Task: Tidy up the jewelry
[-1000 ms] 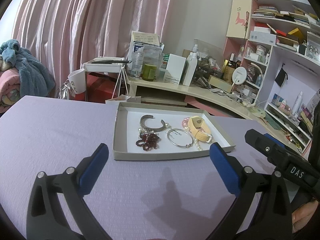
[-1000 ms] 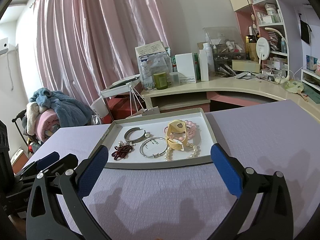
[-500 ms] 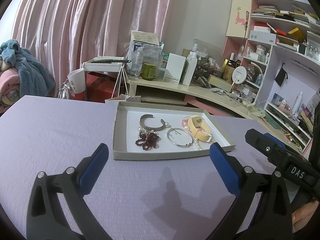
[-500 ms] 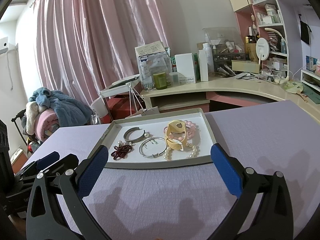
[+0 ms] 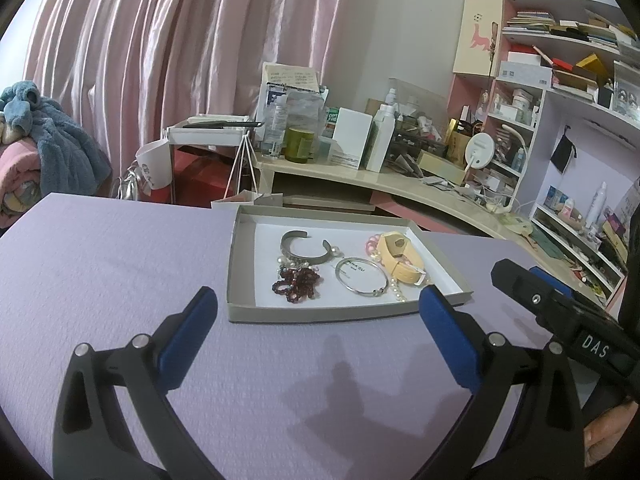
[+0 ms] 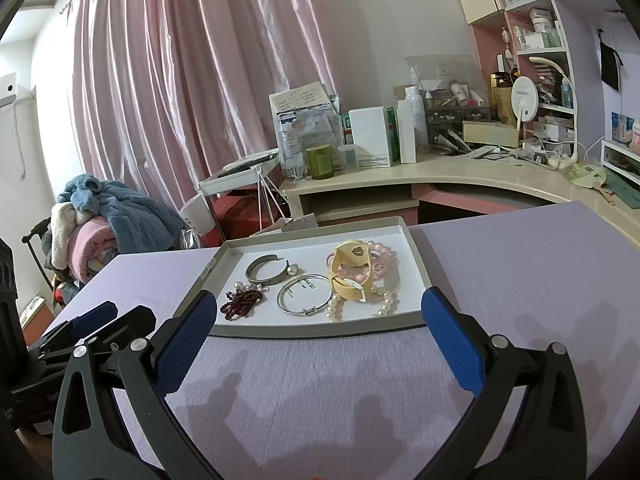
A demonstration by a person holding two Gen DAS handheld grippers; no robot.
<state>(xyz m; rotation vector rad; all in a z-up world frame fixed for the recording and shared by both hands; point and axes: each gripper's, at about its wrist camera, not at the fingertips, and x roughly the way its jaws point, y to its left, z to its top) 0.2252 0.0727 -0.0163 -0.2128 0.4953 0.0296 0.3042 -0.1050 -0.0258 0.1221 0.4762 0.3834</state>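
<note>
A shallow grey tray (image 5: 240,276) with a white floor is lying on a lavender desk (image 5: 100,264), near its far edge, with open desk surface spreading to its left, right and front. The left gripper (image 5: 318,312) is hovering over that bare front stretch, its blue-padded fingers (image 5: 188,332) spread wide and gripping nothing, short of the tray's near rim. The right gripper (image 6: 320,314) is hovering likewise, its fingers (image 6: 450,344) splayed apart and empty, their tips lining up with the tray's near corners. Inside the tray, a dark red bead bracelet (image 6: 242,302) is lying at the near left, a grey open cuff (image 6: 266,270) behind it, a thin silver bangle (image 6: 304,294) in the middle, a yellow strap (image 6: 352,274) resting over pink beads (image 6: 382,262), and a pearl strand (image 6: 360,306) near the front rim. Beyond the desk, a cluttered cream counter (image 6: 460,176) and pink curtains (image 6: 192,80) are standing.
</note>
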